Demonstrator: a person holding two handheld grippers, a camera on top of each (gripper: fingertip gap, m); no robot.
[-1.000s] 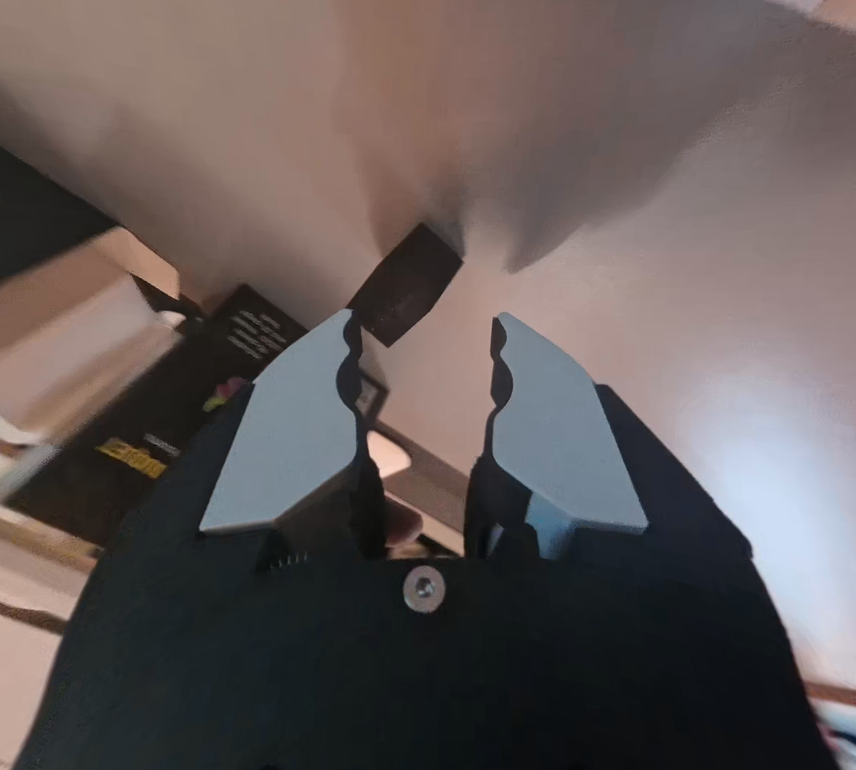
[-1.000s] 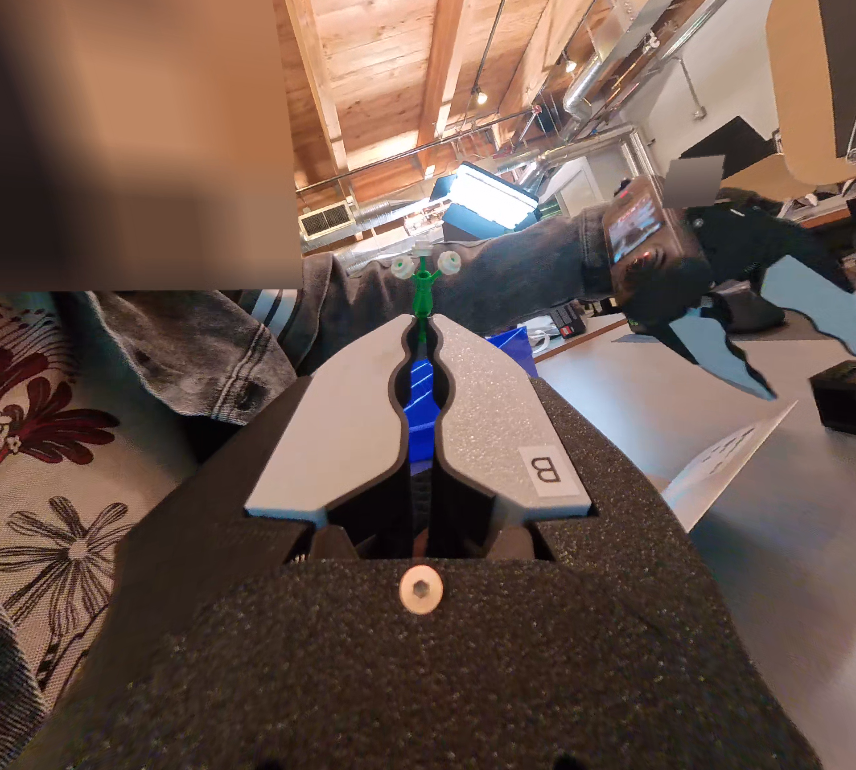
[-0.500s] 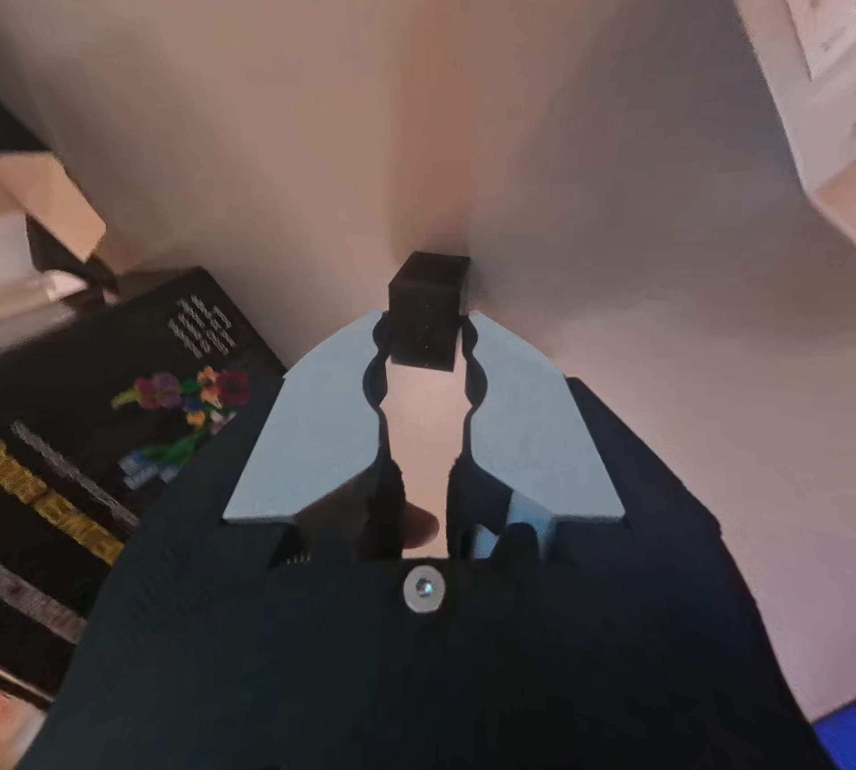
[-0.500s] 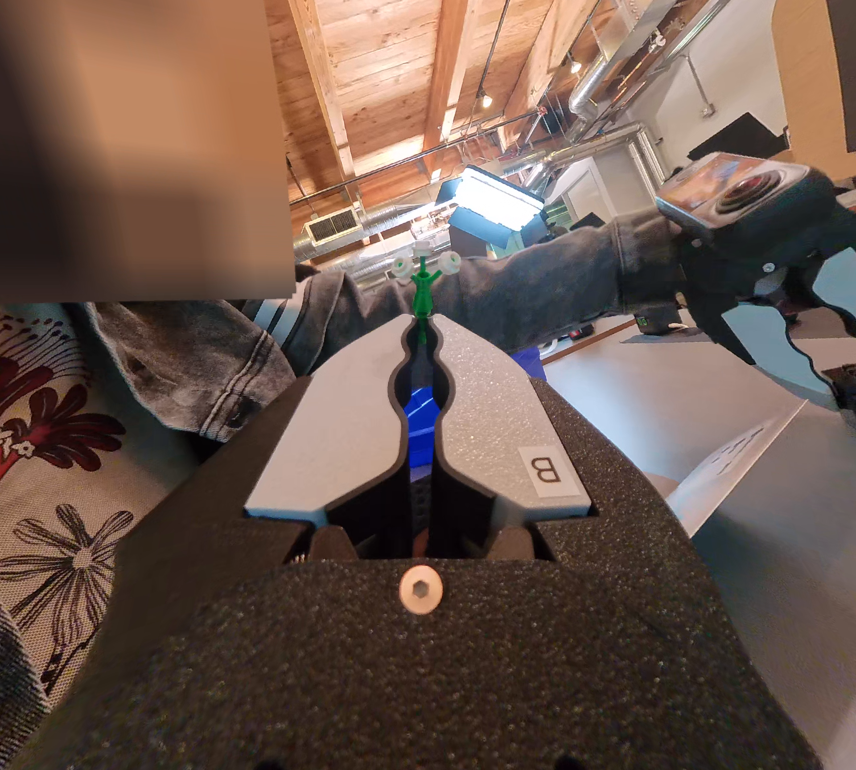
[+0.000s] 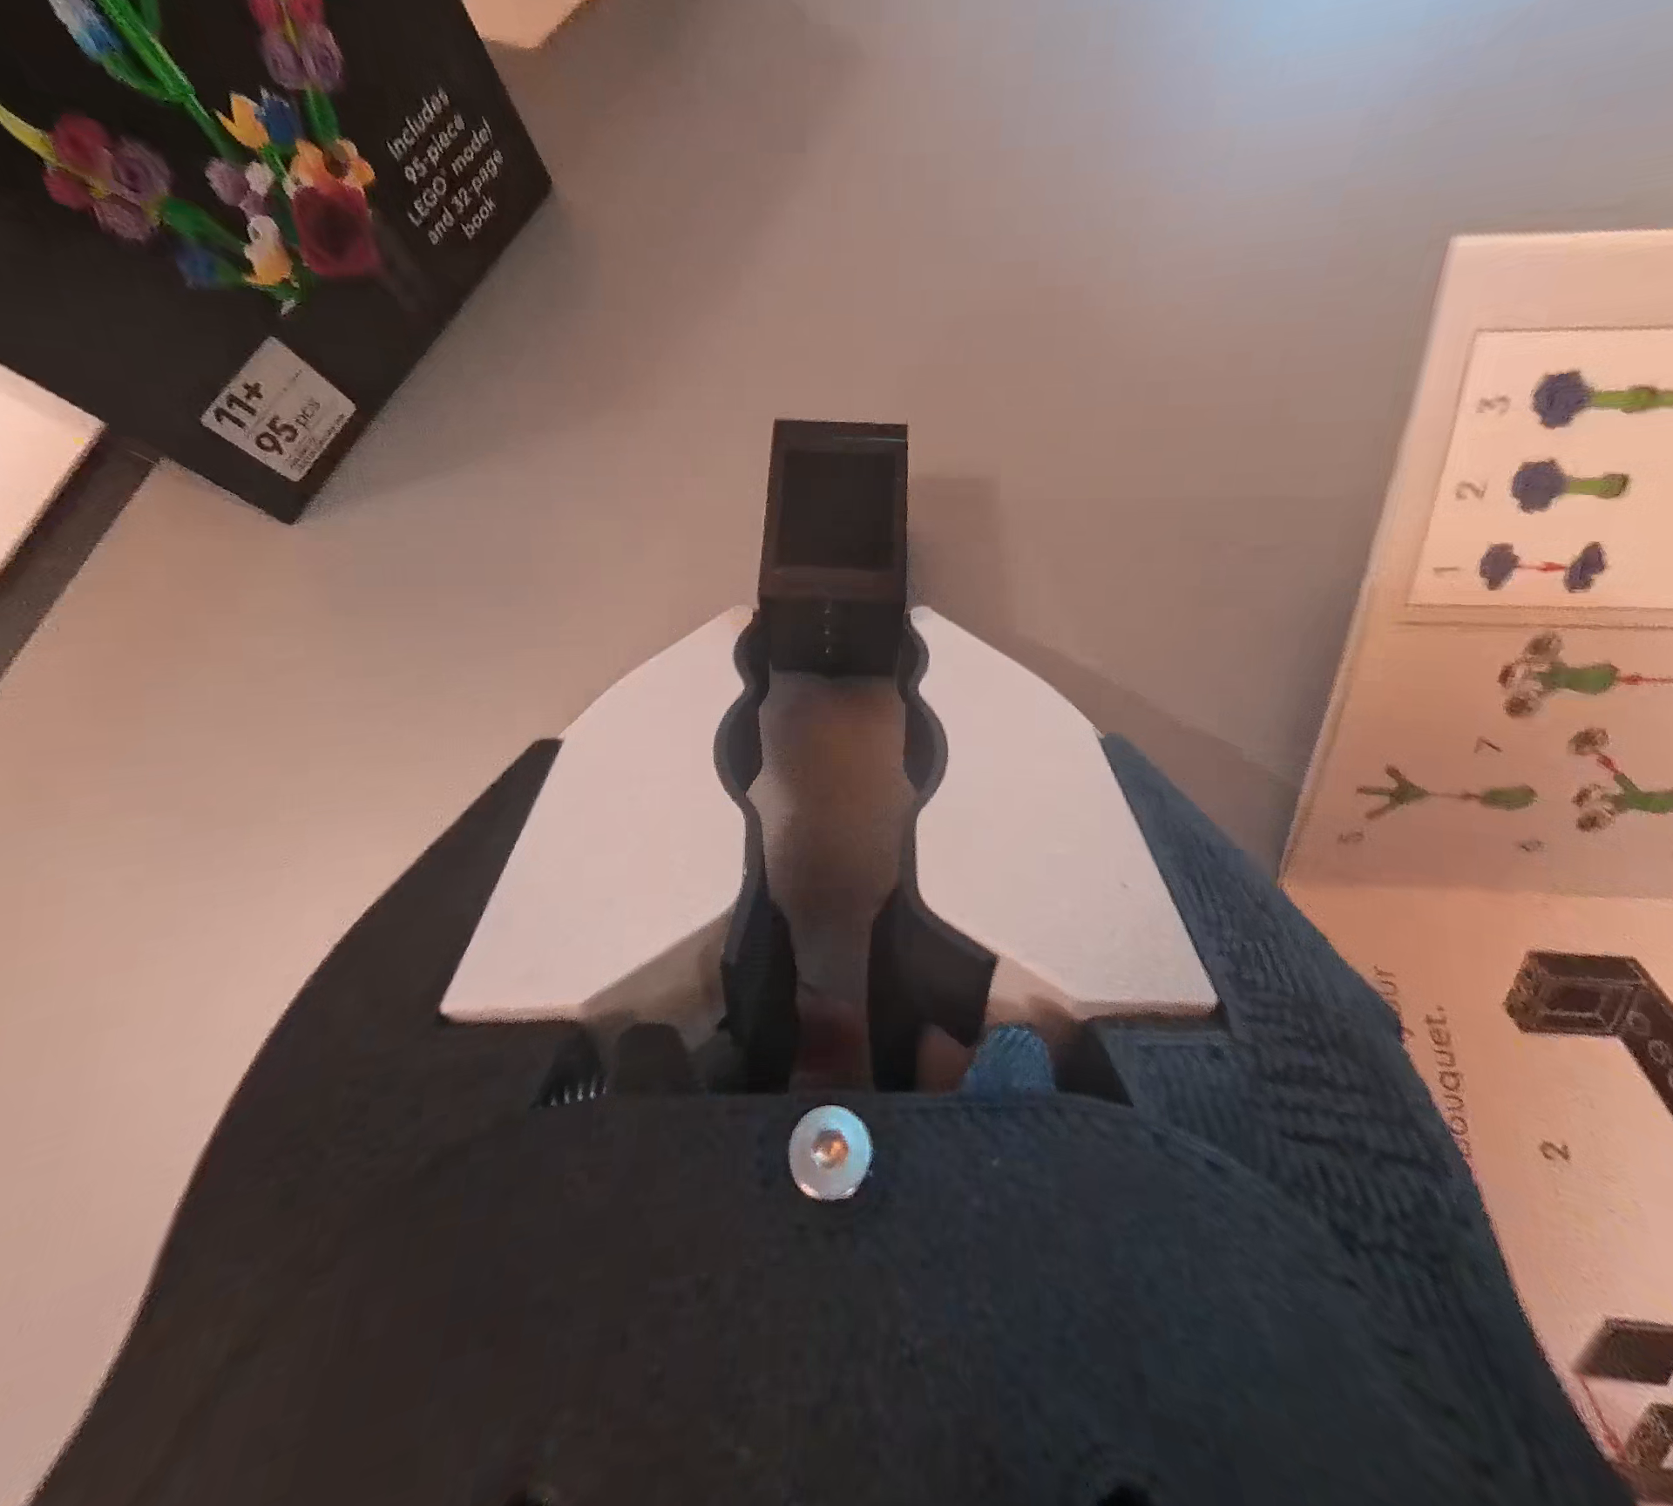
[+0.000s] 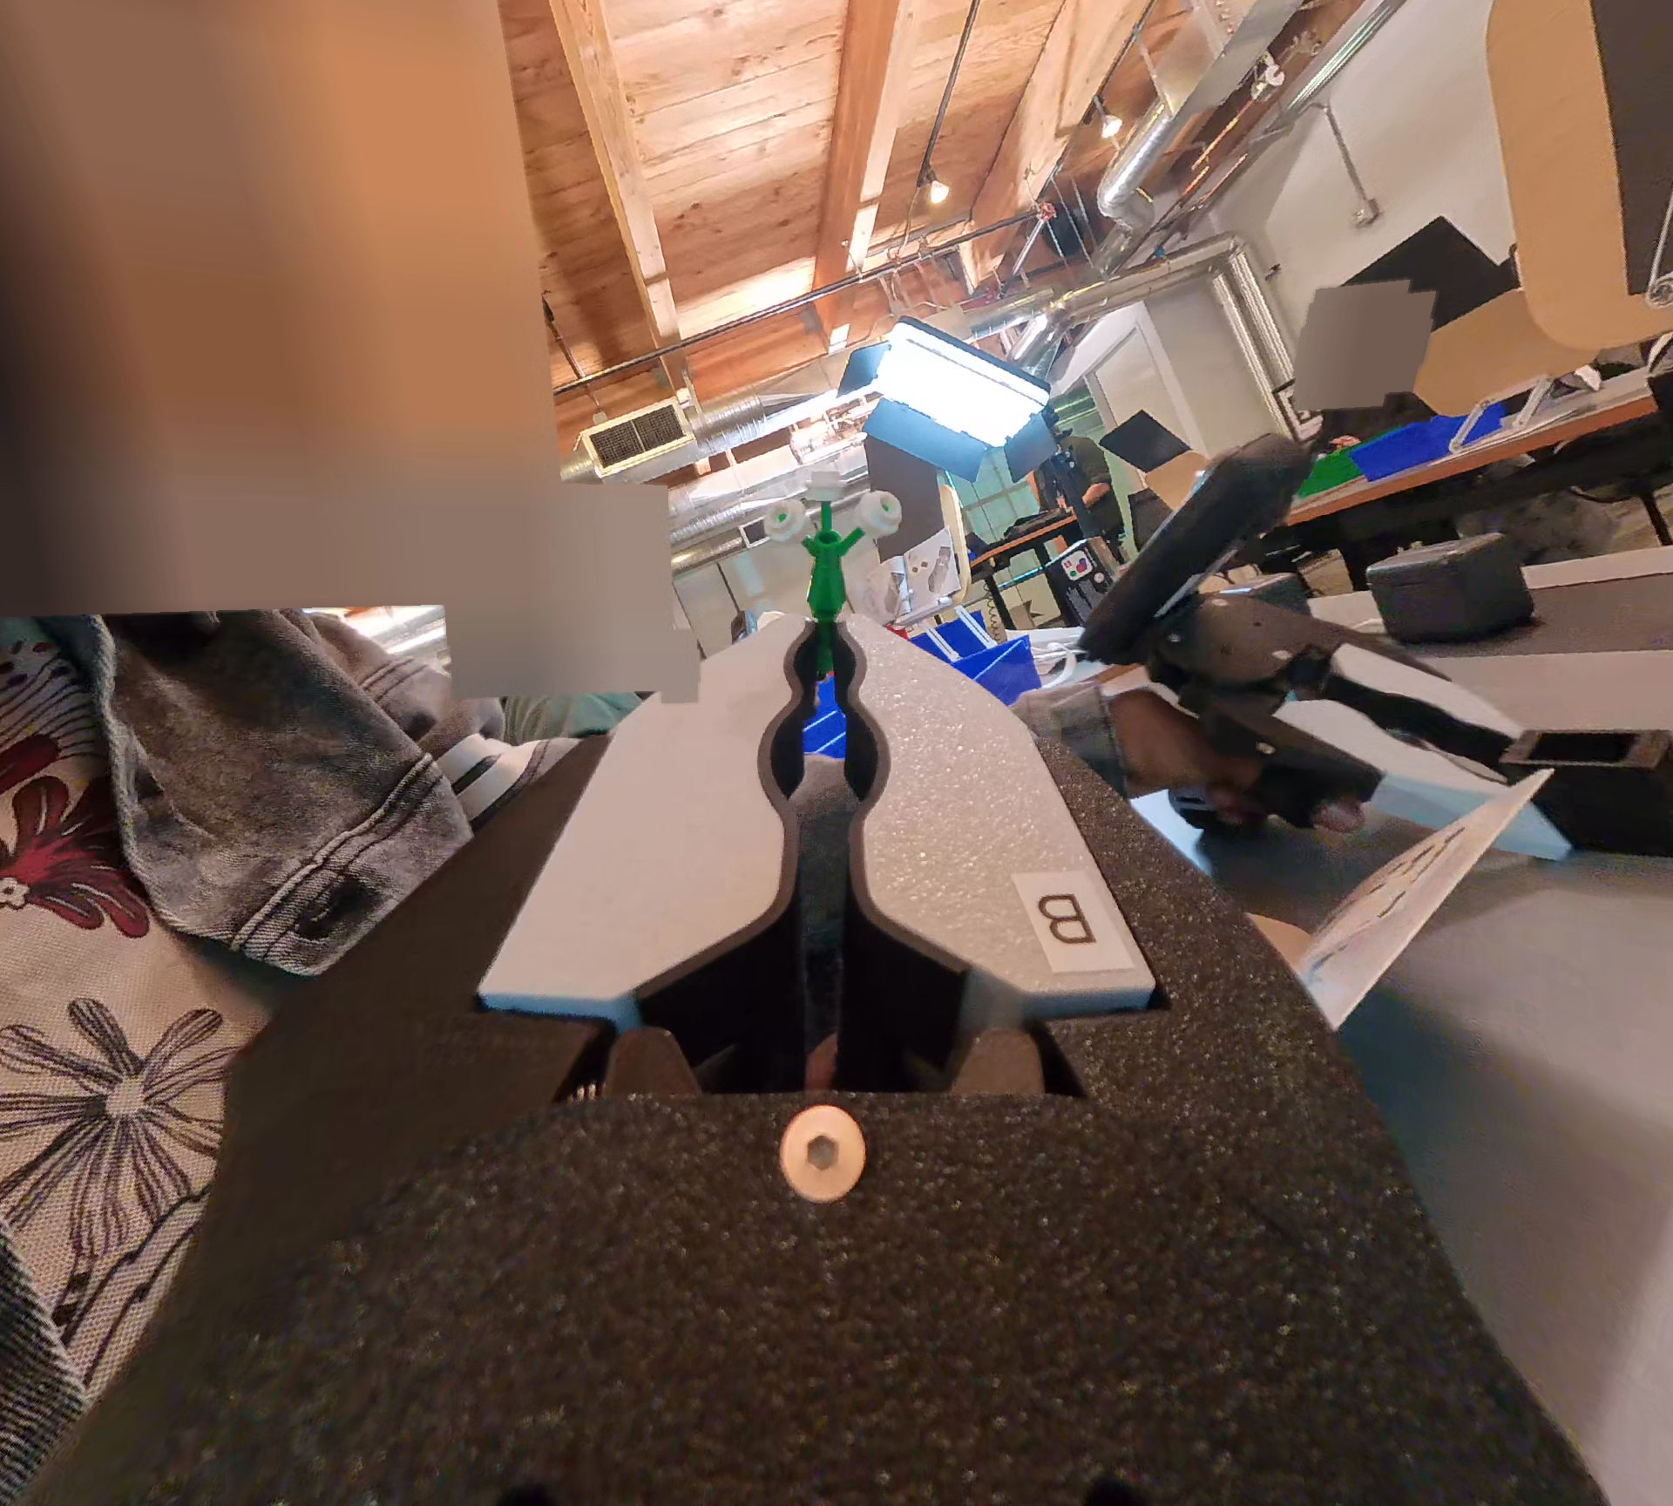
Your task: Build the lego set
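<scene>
While the grey table (image 5: 1041, 213) fills the left wrist view, the black lego box (image 5: 226, 150) printed with flowers lies far left and the open instruction booklet (image 5: 1539, 648) lies right. The left gripper (image 5: 833, 629), spread wide beside the piece 1 s ago, has now clenched on the hollow black square vase piece (image 5: 835, 530), gripped at its near end. The right gripper (image 6: 826, 638) stays pinched on the green flower stem (image 6: 824, 580) with 3 white blossoms, pointing upward. Judging from this, both parts are in hand and the stem can next go into the vase piece.
</scene>
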